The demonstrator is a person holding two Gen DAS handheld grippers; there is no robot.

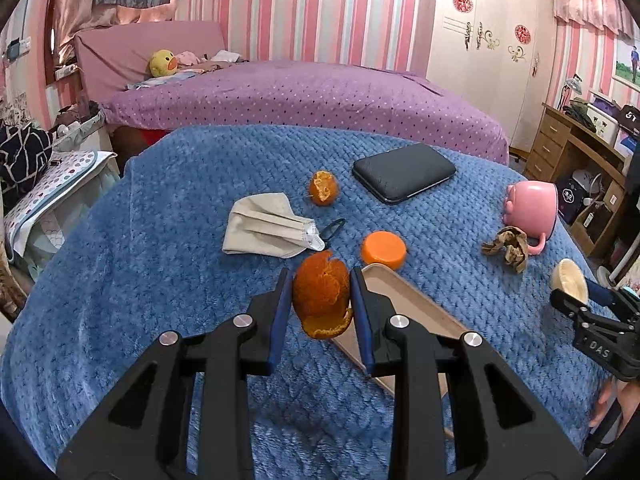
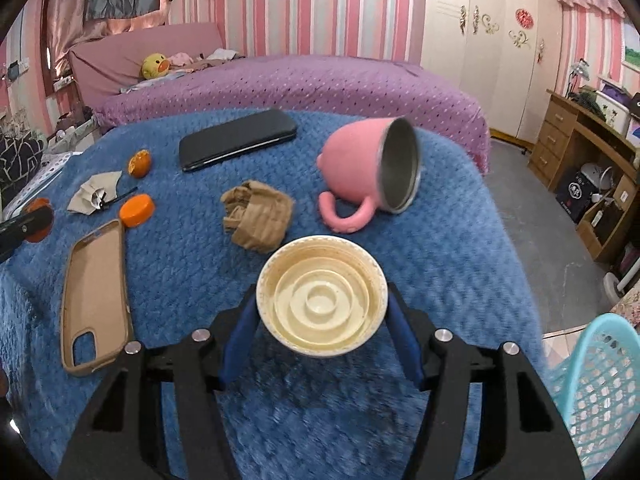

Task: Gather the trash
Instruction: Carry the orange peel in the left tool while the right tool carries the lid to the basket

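Past the blue blanket's (image 2: 180, 264) right edge stands the turquoise basket (image 2: 600, 360), nearest the right gripper (image 2: 322, 316) clamping a cream lid (image 2: 322, 300), while the left gripper (image 1: 320, 300) pinches orange peel (image 1: 320, 294) farther left.

Even indoor light, soft shadows; fisheye bends edges, right view slightly blurred.

Both fisheye views look forward and steeply down along their own fingers, close above the blue-blanketed desk (image 1: 160, 240). They share the pink mug (image 1: 532, 204), the black case (image 2: 238, 138) and the bed (image 2: 320, 84) behind.
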